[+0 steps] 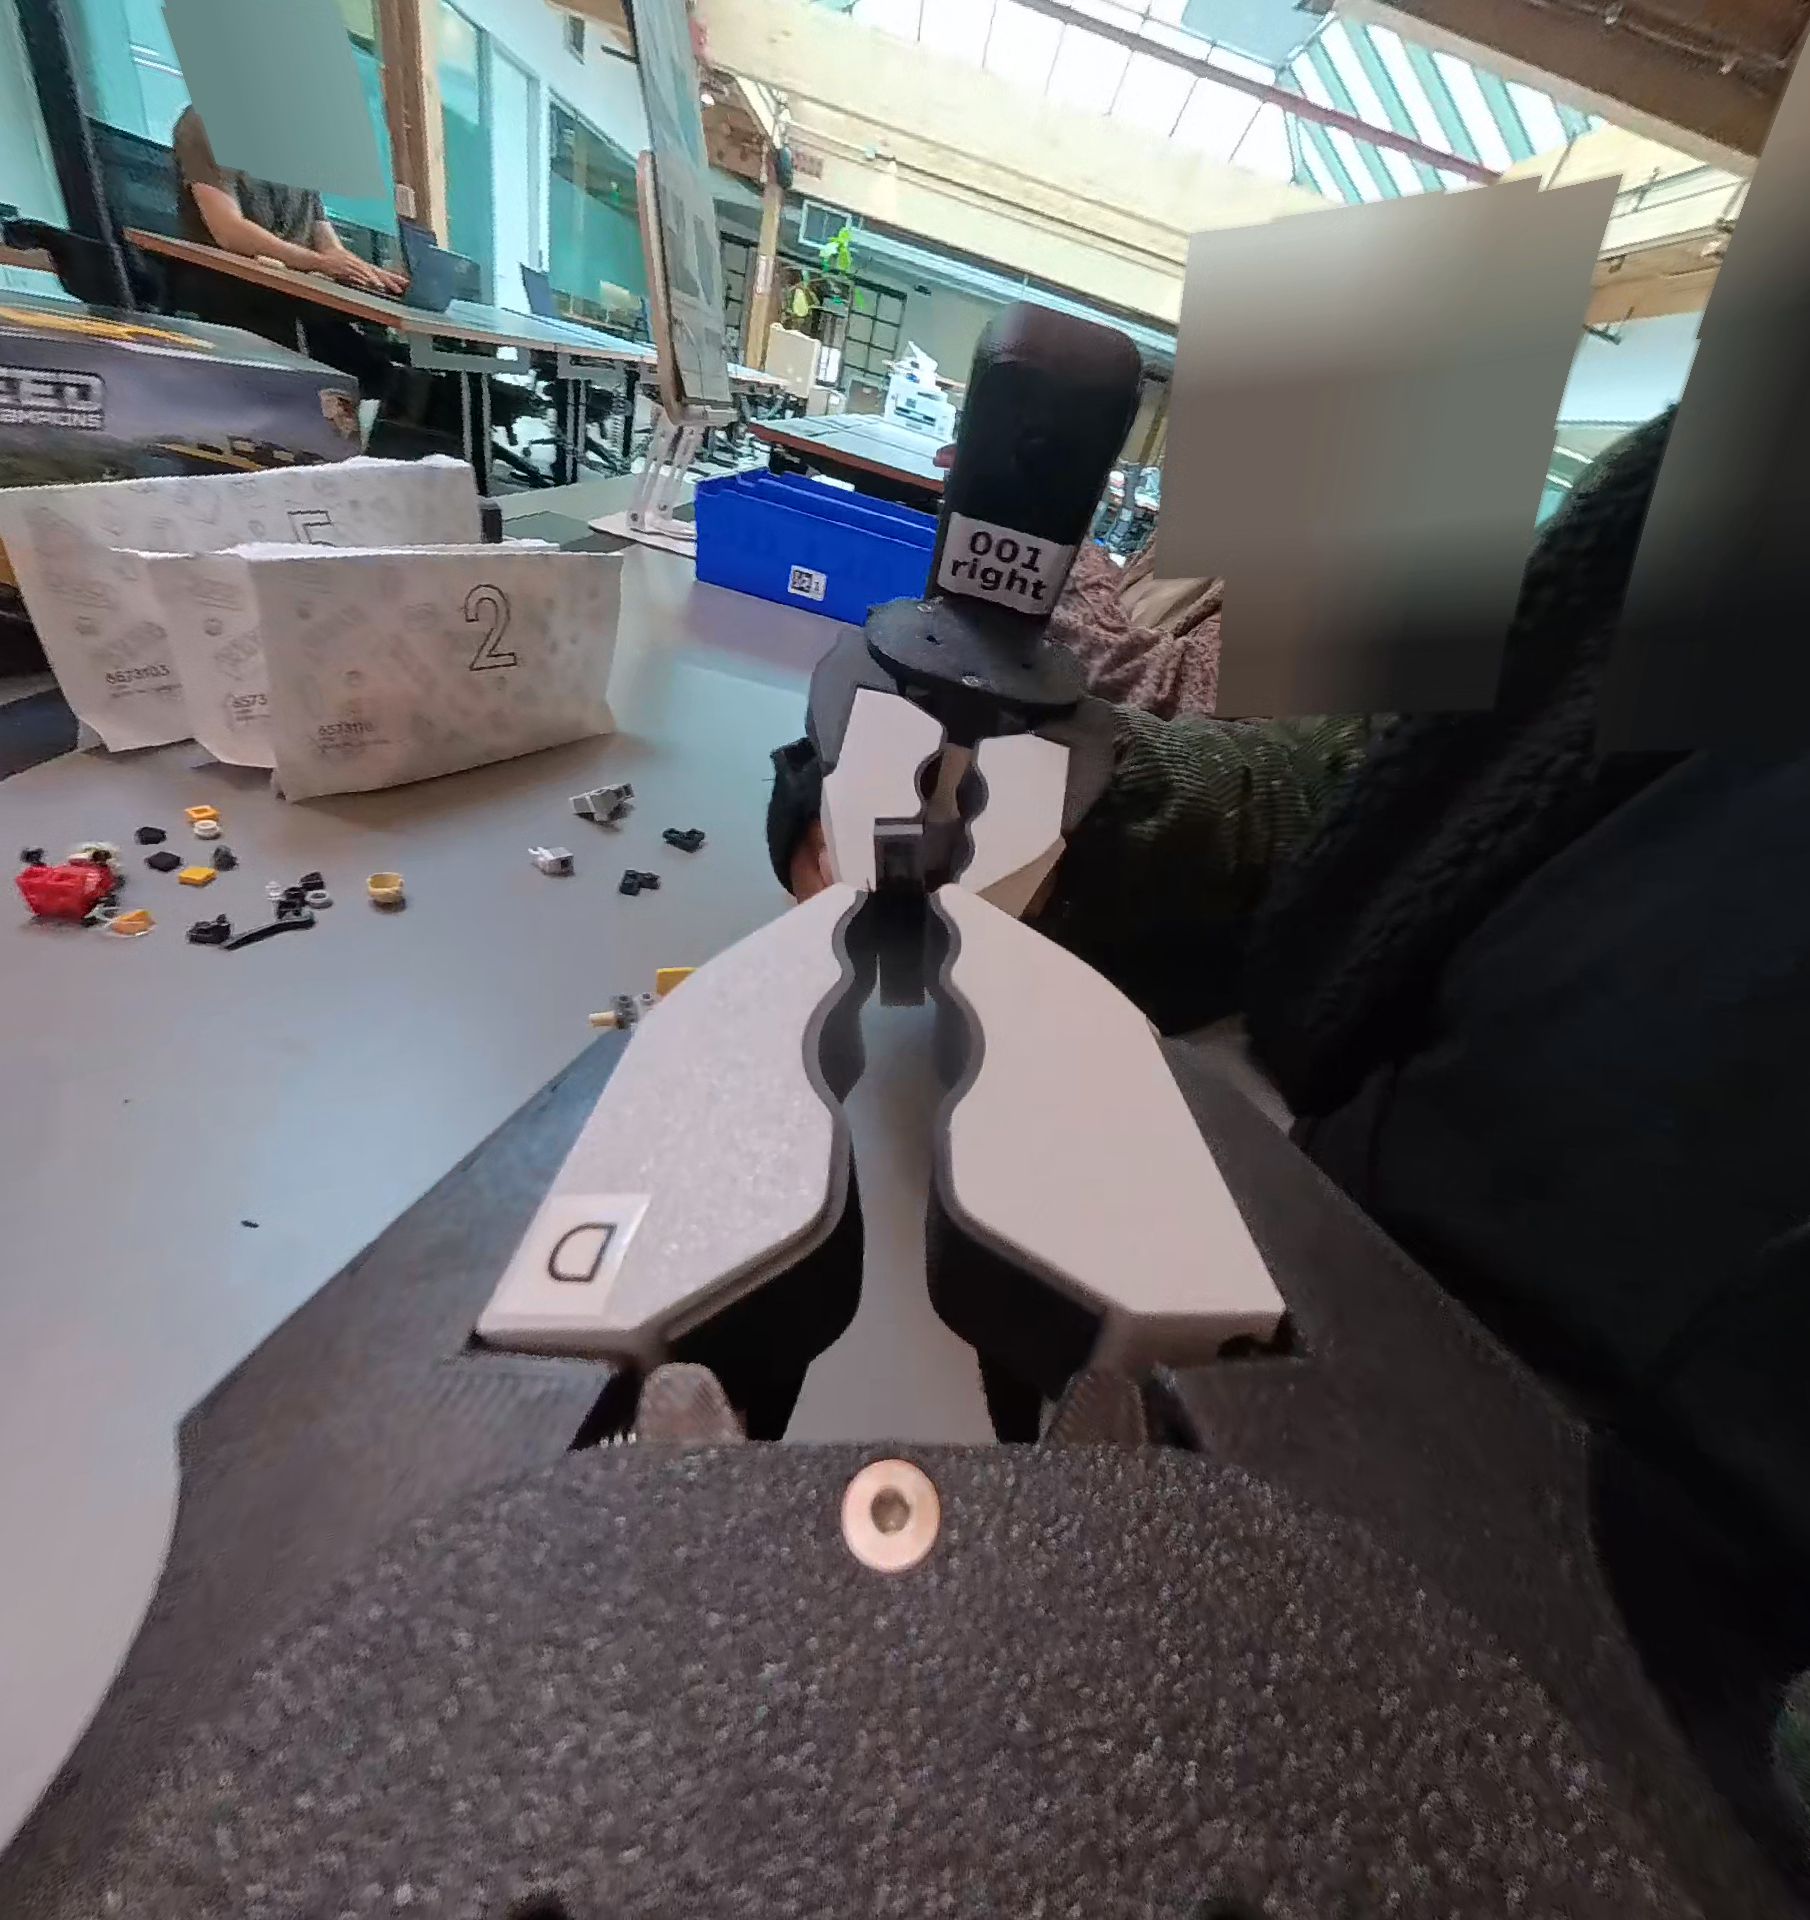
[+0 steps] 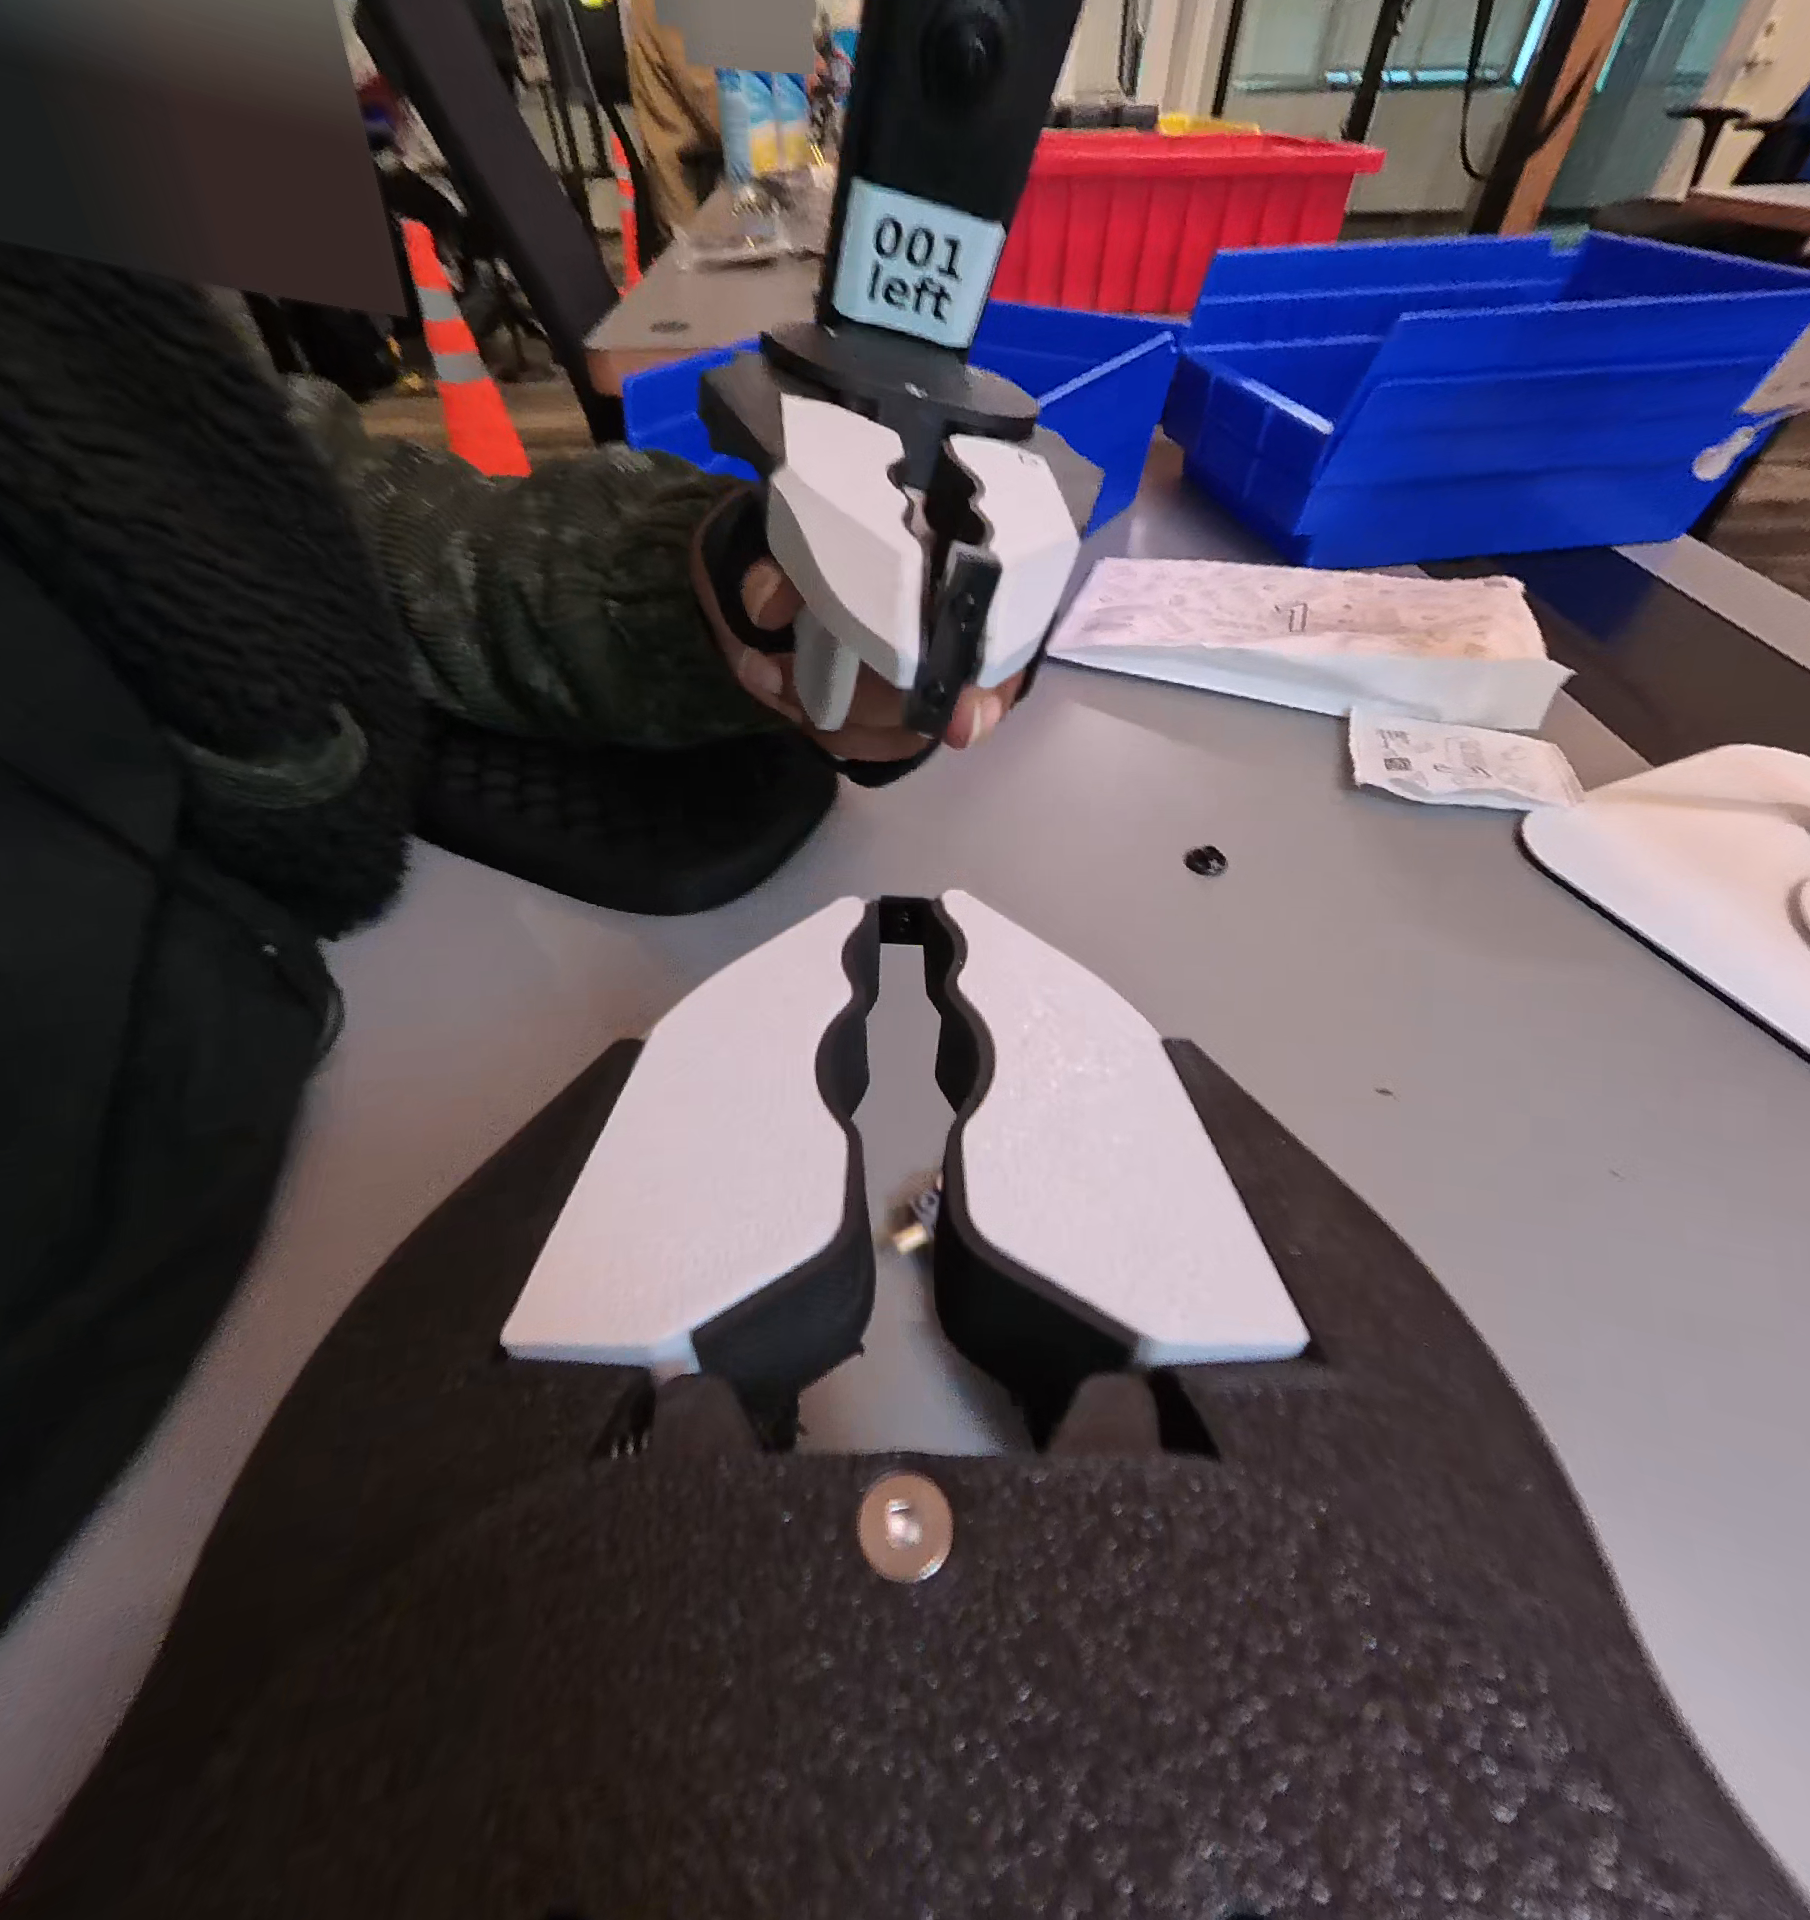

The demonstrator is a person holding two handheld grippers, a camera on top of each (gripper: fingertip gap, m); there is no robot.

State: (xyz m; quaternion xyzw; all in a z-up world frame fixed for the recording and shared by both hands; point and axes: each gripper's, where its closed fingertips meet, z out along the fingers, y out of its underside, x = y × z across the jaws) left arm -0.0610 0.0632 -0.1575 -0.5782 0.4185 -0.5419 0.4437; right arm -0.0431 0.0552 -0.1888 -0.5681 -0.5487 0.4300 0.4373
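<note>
Here, two hand-held grippers are facing each other above a grey bench (image 1: 257,1091). The left gripper (image 1: 896,914) is clamping a long black toy beam (image 1: 901,956) between its fingertips. The right gripper (image 2: 906,914) is pinching a small black toy brick (image 2: 903,923) at its tips. Both pieces are hanging in the air near the bench's front edge. Farther along the bench are lying loose toy pieces (image 1: 205,883), white numbered paper bags (image 1: 433,675) and blue bins (image 2: 1483,416).

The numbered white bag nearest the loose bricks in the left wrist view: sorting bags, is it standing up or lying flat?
Standing up. The white bag rests on its bottom edge on the grey table, front face showing.
</note>
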